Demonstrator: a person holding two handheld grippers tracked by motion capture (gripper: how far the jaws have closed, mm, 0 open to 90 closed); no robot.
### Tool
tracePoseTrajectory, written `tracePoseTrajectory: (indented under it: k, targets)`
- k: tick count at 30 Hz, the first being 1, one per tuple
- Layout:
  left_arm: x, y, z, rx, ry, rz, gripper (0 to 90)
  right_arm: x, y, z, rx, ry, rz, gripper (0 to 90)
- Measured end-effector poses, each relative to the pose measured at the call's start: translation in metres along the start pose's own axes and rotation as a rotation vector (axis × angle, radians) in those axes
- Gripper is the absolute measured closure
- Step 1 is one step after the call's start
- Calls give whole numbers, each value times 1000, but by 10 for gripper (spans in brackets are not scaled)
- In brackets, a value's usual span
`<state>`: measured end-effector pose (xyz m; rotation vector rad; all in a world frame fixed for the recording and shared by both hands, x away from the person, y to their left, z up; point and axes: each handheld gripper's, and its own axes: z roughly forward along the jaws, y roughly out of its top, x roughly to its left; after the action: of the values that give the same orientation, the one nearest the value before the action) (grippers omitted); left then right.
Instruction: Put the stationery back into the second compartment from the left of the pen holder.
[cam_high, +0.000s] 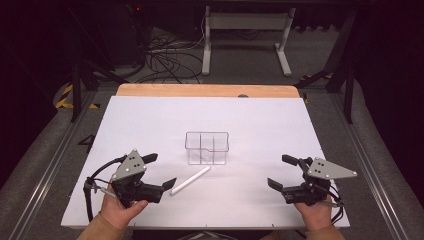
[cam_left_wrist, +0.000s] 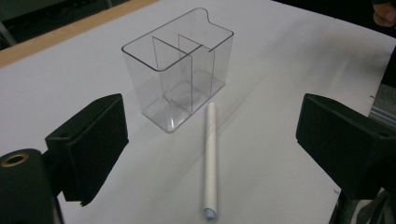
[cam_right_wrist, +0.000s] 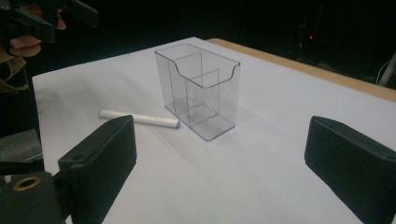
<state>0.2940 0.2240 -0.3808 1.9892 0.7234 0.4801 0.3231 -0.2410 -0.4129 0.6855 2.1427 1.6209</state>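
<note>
In the high view, a clear plastic organizer (cam_high: 207, 148) with inner dividers is standing upright near the middle of the white table (cam_high: 150, 120), and a white pen-like stick (cam_high: 190, 180) is lying flat just in front of it, one end almost at its base. The left gripper (cam_high: 164, 171) is sitting just beside the stick's near end with its jaws spread and nothing between them, probably so it can straddle the stick. The right gripper (cam_high: 278, 171) is resting well apart on the other side, jaws likewise spread and empty, likely waiting its turn.

In the left gripper view, the stick (cam_left_wrist: 210, 161) is running straight up the gap between the two black jaws toward the organizer (cam_left_wrist: 180, 70), which suggests the hand is lining up for a pinch across the shaft.

In the right gripper view, the organizer (cam_right_wrist: 200, 88) is standing ahead between the wide jaws, with the stick (cam_right_wrist: 139, 119) lying behind it to the left, its tip nearly touching the wall; the compartments look empty, ready to receive it.
</note>
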Motion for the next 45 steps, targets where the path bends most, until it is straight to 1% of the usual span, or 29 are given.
tracePoseTrajectory:
  k: [2, 4, 5, 9, 13, 16, 19, 20, 26, 27, 35, 37, 41, 45]
  targets:
    - [0, 4, 5, 25, -5, -2, 104, 0, 0, 0, 0, 5, 8, 102]
    - [-1, 9, 13, 72, -24, -13, 109, 0, -1, 0, -1, 5, 8, 103]
    - [-1, 9, 13, 72, -24, -13, 114, 0, -1, 0, -1, 5, 8, 103]
    - [-2, 15, 25, 125, -33, -21, 128, -1, -1, 1, 1, 9, 9, 107]
    - [-3, 19, 37, 174, -49, -47, 141, -1, -2, 3, 11, 19, 9, 112]
    - [-3, 21, 46, 209, -50, -61, 141, -1, -3, 4, 15, 28, 11, 112]
    - [-4, 23, 54, 239, -53, -54, 151, -1, -4, 6, 22, 39, 13, 112]
    - [-4, 24, 57, 246, -47, -48, 151, 0, -4, 7, 25, 43, 14, 113]
    - [-10, 26, 72, 308, -10, 18, 180, 0, -5, 8, 34, 46, 10, 115]
    - [-10, 26, 75, 317, -10, 26, 182, -1, -6, 9, 27, 60, 23, 115]
    - [-11, 25, 85, 348, -12, 21, 213, -2, -8, 10, 28, 75, 30, 115]
    - [-10, 24, 86, 354, -23, 15, 230, -2, -9, 10, 26, 83, 35, 116]
    - [-10, 22, 88, 356, -44, -9, 245, -3, -10, 11, 27, 85, 35, 117]
    - [-11, 21, 91, 374, -33, 1, 273, -3, -10, 11, 27, 87, 34, 118]
